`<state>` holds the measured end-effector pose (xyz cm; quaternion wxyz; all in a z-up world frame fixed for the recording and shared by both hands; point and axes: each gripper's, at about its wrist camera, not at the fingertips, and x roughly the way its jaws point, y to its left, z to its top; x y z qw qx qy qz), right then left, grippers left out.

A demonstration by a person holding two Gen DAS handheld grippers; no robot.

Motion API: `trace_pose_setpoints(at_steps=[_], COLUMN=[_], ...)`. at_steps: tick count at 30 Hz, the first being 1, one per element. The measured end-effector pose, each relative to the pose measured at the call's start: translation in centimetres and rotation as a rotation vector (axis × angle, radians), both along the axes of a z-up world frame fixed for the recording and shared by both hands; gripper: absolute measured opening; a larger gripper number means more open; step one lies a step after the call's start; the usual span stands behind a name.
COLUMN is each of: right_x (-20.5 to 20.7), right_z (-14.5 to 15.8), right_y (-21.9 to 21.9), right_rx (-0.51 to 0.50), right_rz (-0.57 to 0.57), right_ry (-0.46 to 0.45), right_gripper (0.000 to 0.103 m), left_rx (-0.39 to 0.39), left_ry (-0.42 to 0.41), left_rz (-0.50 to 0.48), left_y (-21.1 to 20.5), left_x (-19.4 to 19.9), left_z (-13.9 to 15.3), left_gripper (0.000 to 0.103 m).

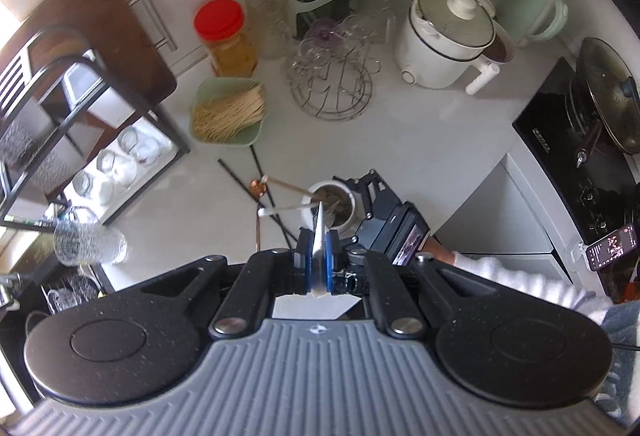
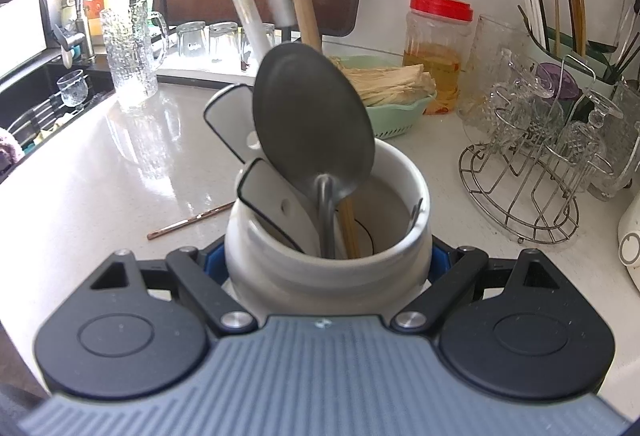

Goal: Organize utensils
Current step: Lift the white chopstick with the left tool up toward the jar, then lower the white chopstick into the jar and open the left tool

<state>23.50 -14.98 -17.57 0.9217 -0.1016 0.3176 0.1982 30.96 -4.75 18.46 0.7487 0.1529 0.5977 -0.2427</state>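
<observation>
Resting on the white countertop (image 1: 420,139), the white utensil crock (image 2: 328,268) is sitting clamped between the spread fingers of my right gripper (image 2: 328,260). Inside the crock, a grey metal ladle (image 2: 312,123), two white spatulas (image 2: 232,115) and wooden chopsticks (image 2: 350,232) are standing. Above the crock, my left gripper (image 1: 318,260) is pinching narrowly a thin flat white utensil (image 1: 319,236). Beside the crock, a copper-coloured chopstick (image 2: 188,222) is lying.

Ladle (image 2: 314,115) in the crock (image 2: 328,256), noodle basket (image 2: 394,115) behind, glass rack (image 2: 524,191) to its right.
</observation>
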Motion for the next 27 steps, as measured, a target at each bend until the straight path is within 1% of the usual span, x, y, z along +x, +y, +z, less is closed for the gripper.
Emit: trace_pose_setpoints(at_steps=[4,7,10,16,19,27], right_x=[0.0,0.0,0.0,-0.1,-0.1,-0.2], right_z=[0.0,0.0,0.0,-0.1,-0.1,-0.1], right_y=[-0.1,-0.1,-0.1,-0.2,-0.2,-0.2], right_rx=[0.003,0.003,0.005,0.011,0.013,0.015], right_rz=[0.001,0.003,0.004,0.003,0.003,0.005], right_ry=[-0.002,-0.001,-0.004,-0.008,-0.010,-0.013], right_gripper=[0.092,0.092,0.092,0.092,0.092,0.092], left_rx=[0.011,0.014,0.037,0.072,0.097,0.146], left_ry=[0.009,0.037,0.049,0.093,0.103,0.132], left_rz=[-0.024,-0.037,-0.072,-0.103,-0.123,-0.138], left_y=[-1.2,-2.1,-3.6,-5.9,-7.2,-8.9], left_x=[0.9,1.8,2.5,4.1,4.7,6.1], left_z=[-0.9,-2.1,-3.7,-7.1,-8.7,-12.8], left_gripper=[0.007,0.007,0.007,0.007,0.007,0.007])
